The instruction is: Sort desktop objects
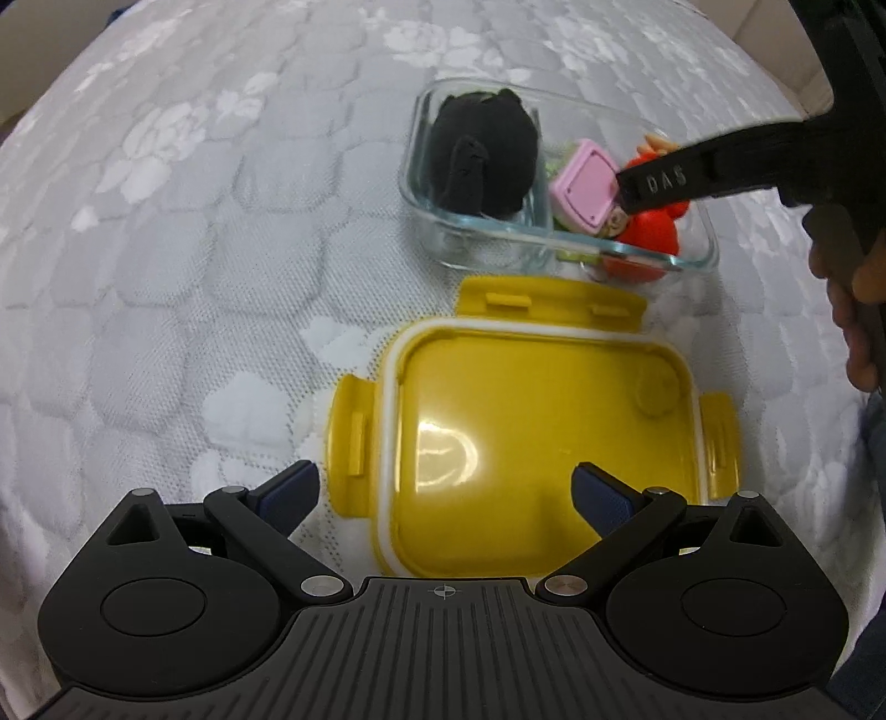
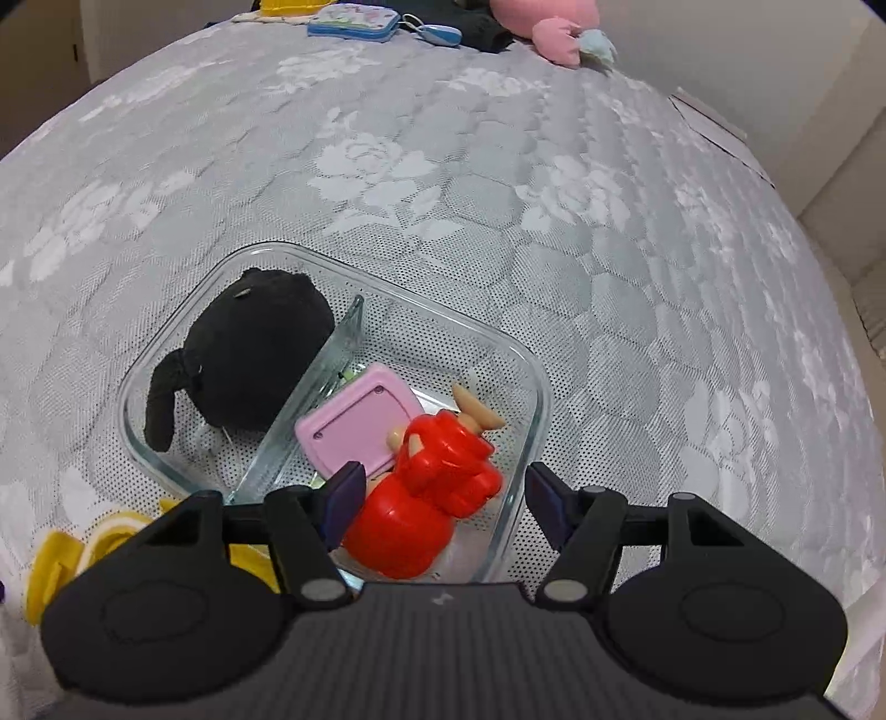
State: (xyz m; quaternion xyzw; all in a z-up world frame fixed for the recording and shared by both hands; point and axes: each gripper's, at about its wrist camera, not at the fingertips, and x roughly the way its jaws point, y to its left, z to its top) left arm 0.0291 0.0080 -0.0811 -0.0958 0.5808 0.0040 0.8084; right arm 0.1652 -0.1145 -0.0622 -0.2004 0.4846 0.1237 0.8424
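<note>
Two compartments make up the glass container [image 2: 520, 399], split by a glass divider [image 2: 310, 387]; it sits on a grey floral-patterned mattress cover [image 2: 498, 194]. Left compartment: a black fabric bundle [image 2: 249, 365], pressed close to the divider and near wall. Right compartment: a pink rectangular case [image 2: 354, 426] leaning tilted, touching a red plastic toy figure [image 2: 437, 498] that fills most of the near corner. Right gripper [image 2: 443, 498]: jaws apart, left finger inside the rim beside the pink case, right finger outside the container wall, the red toy between them but not clamped. Seen from the left wrist camera, one black finger [image 1: 664, 183] of that gripper reaches into the right compartment and carries the raised lettering "DAS". Left gripper [image 1: 446, 493]: jaws wide apart, holding nothing, poised above the yellow lid [image 1: 526, 421], which lies just beside the container's near wall with its white seal and latch flaps showing. Open cover extends widely to the left and beyond the container. At the far edge lie a blue pouch [image 2: 351, 22] and a pink plush toy [image 2: 554, 27], well apart from the work area. No other legible writing
</note>
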